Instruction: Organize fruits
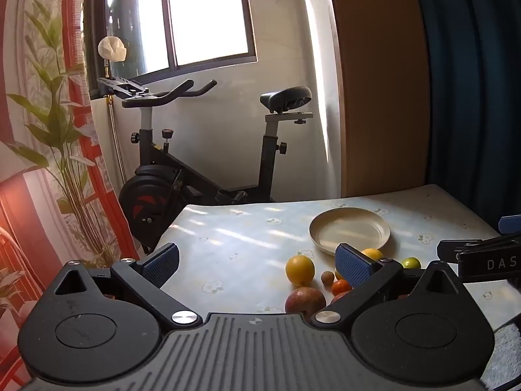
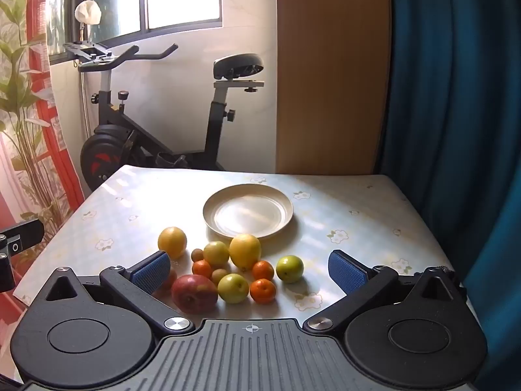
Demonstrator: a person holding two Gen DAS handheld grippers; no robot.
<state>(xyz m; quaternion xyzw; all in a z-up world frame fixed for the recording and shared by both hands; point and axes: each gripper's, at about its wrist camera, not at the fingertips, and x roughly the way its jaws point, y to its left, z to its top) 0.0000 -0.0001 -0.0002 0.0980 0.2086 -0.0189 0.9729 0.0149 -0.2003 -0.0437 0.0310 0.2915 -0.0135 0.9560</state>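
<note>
**Loose fruit cluster, plate unfilled: roll-off and knock risks**

Table (image 2: 342, 202): glossy flowered cover, strong window glare; likely slick under round fruit, so any nudge may send pieces rolling toward the near edge.

Plate (image 2: 248, 211): bare, just behind the fruit cluster; shallow rim, poor restraint if fruit is dropped rather than set.

Right claw (image 2: 249, 270): spread wide, nothing gripped, poised over the cluster. Left claw (image 1: 257, 262): likewise released and empty, off to the cluster's left.

Fruit, all on the table: red apple (image 2: 194, 293), lemon (image 2: 245, 251), orange (image 2: 172, 241), green fruit (image 2: 289, 268), tangerine (image 2: 262, 290). Tightly packed, several touching; gripping one likely to displace neighbours.

Obscured: one fruit behind the right claw's left finger, kind undetermined. Two small brown fruits unidentified. Much of the cluster hidden by the finger in the left wrist view.
</note>
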